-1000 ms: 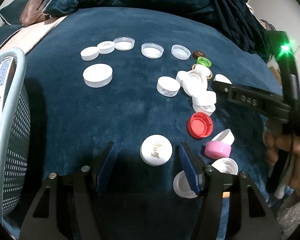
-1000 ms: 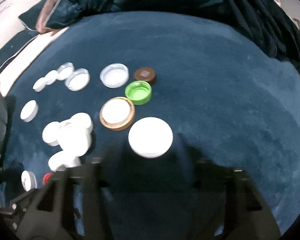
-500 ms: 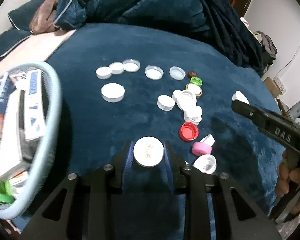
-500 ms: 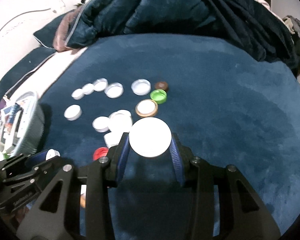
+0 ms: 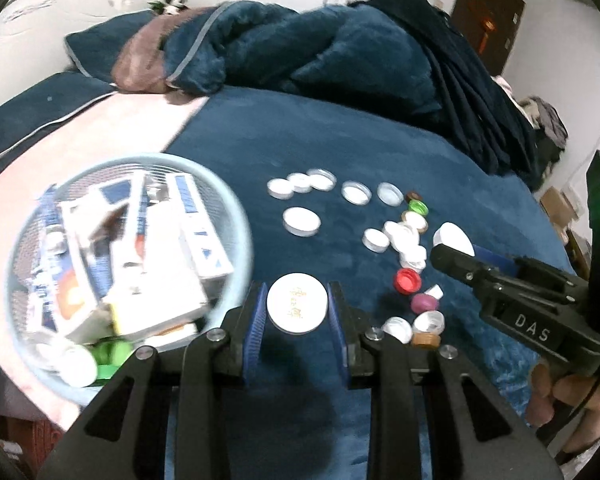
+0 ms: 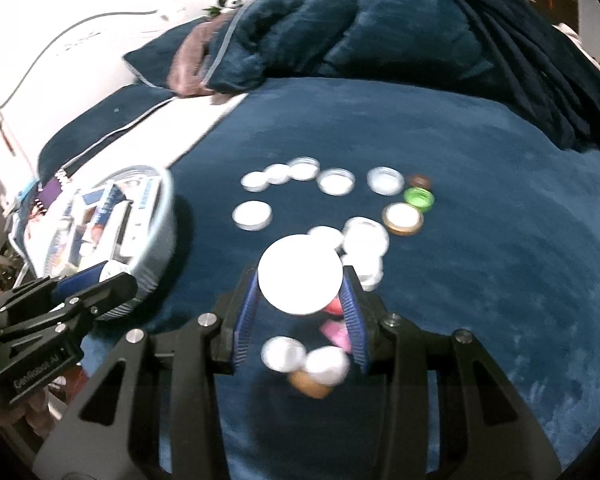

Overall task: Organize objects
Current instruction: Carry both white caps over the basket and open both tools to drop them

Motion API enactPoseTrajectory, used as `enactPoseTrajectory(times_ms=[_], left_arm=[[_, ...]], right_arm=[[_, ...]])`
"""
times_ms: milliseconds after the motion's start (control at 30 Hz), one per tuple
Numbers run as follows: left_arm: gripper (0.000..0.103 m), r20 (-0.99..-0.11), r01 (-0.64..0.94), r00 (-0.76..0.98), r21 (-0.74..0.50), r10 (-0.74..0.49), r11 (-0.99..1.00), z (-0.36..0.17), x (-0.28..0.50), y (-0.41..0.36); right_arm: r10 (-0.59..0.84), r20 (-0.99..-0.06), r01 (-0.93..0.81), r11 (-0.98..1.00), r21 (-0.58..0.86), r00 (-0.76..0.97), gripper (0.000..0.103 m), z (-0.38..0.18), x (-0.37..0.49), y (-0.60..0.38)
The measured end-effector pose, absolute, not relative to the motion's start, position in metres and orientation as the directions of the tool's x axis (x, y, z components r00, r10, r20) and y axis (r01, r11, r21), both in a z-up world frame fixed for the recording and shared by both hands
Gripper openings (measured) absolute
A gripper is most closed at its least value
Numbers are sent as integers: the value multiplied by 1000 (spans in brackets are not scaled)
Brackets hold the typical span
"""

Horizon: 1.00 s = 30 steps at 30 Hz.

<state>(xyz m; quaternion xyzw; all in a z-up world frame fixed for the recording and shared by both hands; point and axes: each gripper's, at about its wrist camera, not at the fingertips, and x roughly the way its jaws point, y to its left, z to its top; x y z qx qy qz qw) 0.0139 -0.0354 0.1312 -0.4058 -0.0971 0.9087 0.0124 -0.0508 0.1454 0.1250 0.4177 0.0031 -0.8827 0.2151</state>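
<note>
Caps lie scattered on the blue blanket (image 5: 380, 152). Left gripper (image 5: 297, 307) clamps a white lid with gold lettering (image 5: 297, 303) beside the basket (image 5: 236, 216); right gripper (image 6: 300, 290) pinches a plain white lid (image 6: 300, 273).

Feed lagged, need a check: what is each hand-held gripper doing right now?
Left hand-held gripper: closed on a white lid with gold print.
Right hand-held gripper: closed on a plain white lid.

Plush matt blanket (image 5: 340, 152), smooth plastic lids (image 5: 301, 221) (glossy white), mesh basket (image 5: 242, 216)
</note>
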Motion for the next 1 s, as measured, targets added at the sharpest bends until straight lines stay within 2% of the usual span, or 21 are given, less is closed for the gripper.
enactPoseTrajectory(times_ms=[333, 667, 900, 933, 967, 1000], left_arm=[[31, -689, 256, -724, -292, 18, -922, 147, 46, -131], [31, -674, 438, -735, -388, -74, -811, 134, 68, -209], [31, -692, 453, -720, -413, -51, -790, 119, 70, -227], [38, -703, 447, -710, -395, -50, -803, 118, 69, -224], [57, -708, 446, -704, -379, -56, -811, 117, 69, -223], [68, -710, 445, -701, -361, -68, -820, 117, 70, -220]], right_arm=[[-504, -716, 534, -817, 215, -483, 41, 134, -36, 61], [-598, -698, 603, -741, 294, -395, 41, 135, -40, 5], [-687, -678, 647, -646, 406, -261, 43, 131, -43, -34], [-685, -682, 634, -651, 417, -255, 44, 129, -42, -34], [-686, -682, 627, -654, 423, -255, 49, 130, -41, -33], [-691, -676, 621, -654, 432, -257, 52, 130, -40, -31]])
